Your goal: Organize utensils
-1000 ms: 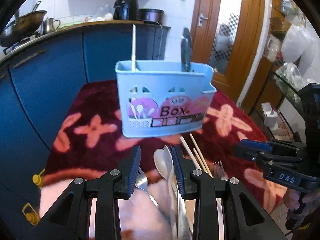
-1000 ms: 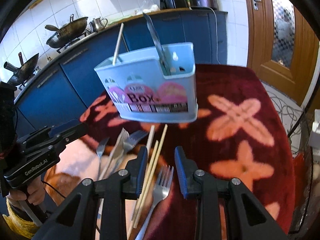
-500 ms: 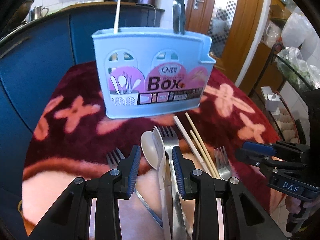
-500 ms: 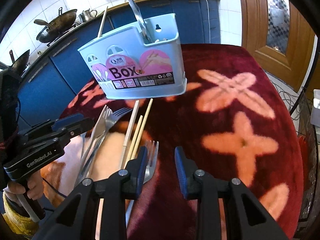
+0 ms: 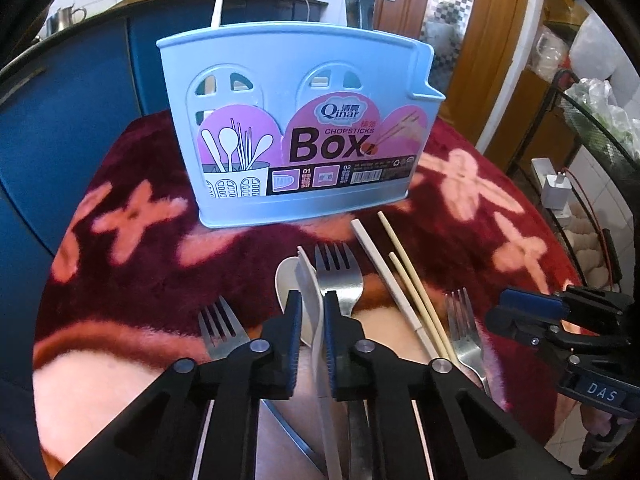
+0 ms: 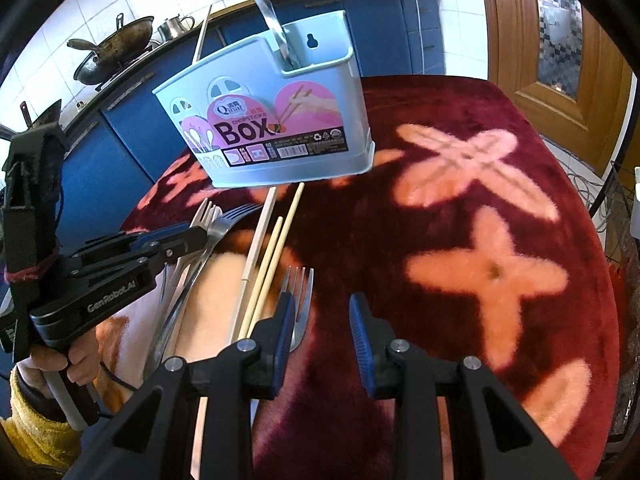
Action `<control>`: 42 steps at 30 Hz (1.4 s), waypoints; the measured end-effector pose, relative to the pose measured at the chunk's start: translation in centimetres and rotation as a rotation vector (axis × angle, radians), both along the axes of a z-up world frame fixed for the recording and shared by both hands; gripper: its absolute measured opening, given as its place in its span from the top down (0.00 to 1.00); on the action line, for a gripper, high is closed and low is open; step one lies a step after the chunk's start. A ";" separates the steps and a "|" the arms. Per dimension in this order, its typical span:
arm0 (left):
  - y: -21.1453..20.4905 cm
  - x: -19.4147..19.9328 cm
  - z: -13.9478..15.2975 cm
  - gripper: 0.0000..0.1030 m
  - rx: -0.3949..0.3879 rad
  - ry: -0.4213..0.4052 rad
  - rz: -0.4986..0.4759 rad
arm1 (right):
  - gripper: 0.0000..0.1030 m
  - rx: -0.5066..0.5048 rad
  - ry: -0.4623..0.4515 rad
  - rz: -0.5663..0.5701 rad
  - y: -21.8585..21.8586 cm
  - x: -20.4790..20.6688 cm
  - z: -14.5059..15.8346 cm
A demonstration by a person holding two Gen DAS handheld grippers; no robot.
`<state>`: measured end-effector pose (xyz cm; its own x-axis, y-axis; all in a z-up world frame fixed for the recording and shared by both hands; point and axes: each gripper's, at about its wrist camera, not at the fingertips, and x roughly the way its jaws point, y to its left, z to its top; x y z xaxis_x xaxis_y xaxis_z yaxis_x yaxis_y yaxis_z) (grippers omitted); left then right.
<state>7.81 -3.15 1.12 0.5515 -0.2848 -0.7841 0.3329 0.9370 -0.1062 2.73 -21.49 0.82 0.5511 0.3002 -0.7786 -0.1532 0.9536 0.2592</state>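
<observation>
A light blue chopsticks box (image 5: 296,120) (image 6: 272,120) stands on the dark red flowered cloth, with a white stick and a metal handle standing in it. In front of it lie a white spoon (image 5: 308,300), a metal fork (image 5: 340,276), a white chopstick (image 5: 384,272), two wooden chopsticks (image 5: 412,280) and further forks (image 5: 218,324) (image 5: 460,320). My left gripper (image 5: 310,312) (image 6: 200,236) is closing, its pads against the white spoon between them. My right gripper (image 6: 320,320) (image 5: 520,312) hangs open low over the cloth, a fork (image 6: 298,304) just by its left finger.
Blue kitchen cabinets run behind the table, with woks (image 6: 116,52) and a kettle on the counter. A wooden door (image 6: 560,40) is at the right. The cloth (image 6: 480,240) right of the utensils is bare. A hand in a yellow sleeve (image 6: 52,420) holds the left gripper.
Both grippers have come down toward the utensils and the box looms larger. The left jaws, wide before, have narrowed onto the white spoon. The right jaws keep the same gap.
</observation>
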 end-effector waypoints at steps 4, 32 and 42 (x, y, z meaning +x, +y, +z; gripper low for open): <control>0.2 0.4 -0.5 0.94 0.008 0.028 0.017 | 0.70 0.016 0.009 0.007 -0.1 0.1 -0.2; 4.2 -4.3 4.4 0.96 -0.154 -0.130 0.042 | 0.87 0.124 0.051 0.056 0.0 2.4 -1.9; 5.7 -6.0 5.8 0.96 -0.178 -0.172 0.064 | 0.97 0.252 -0.018 0.042 -1.3 1.4 -0.4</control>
<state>1.83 2.51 6.93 0.6937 -0.3699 -0.6180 0.3007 0.9284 -0.2182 4.08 -22.77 0.39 0.5469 0.5069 -0.6663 -0.1983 0.8516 0.4852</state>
